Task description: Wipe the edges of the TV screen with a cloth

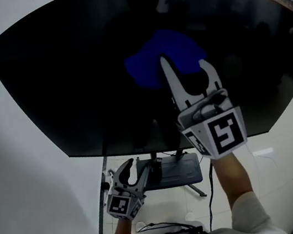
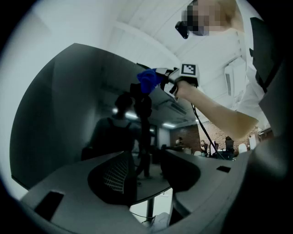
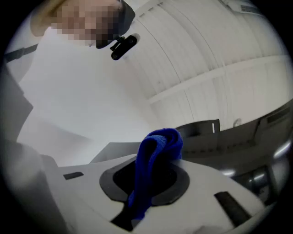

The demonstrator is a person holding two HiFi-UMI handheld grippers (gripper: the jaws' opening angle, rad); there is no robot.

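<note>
Head view, looking up along a large dark TV screen (image 1: 71,71) that fills the upper part of the frame. The right gripper (image 1: 184,62) is raised in front of the glass, its marker cube (image 1: 219,131) toward the camera and the person's forearm (image 1: 232,174) below it. Its jaws are closed on a blue cloth (image 1: 163,54). In the right gripper view a fold of that cloth (image 3: 160,139) stands up between the two pads and a strip of it hangs down through the slot between them. In the head view the bunched cloth lies over the face of the screen, in the upper middle of the panel, apart from the lower edge and both side edges. The left gripper (image 1: 137,165) is held low, below the bottom edge of the screen and just beside the stand base (image 1: 173,173). Its jaws stand a narrow gap apart with nothing between them, as the left gripper view shows (image 2: 149,157). A black cable (image 1: 210,197) runs down over the pale floor (image 1: 291,172).
</note>
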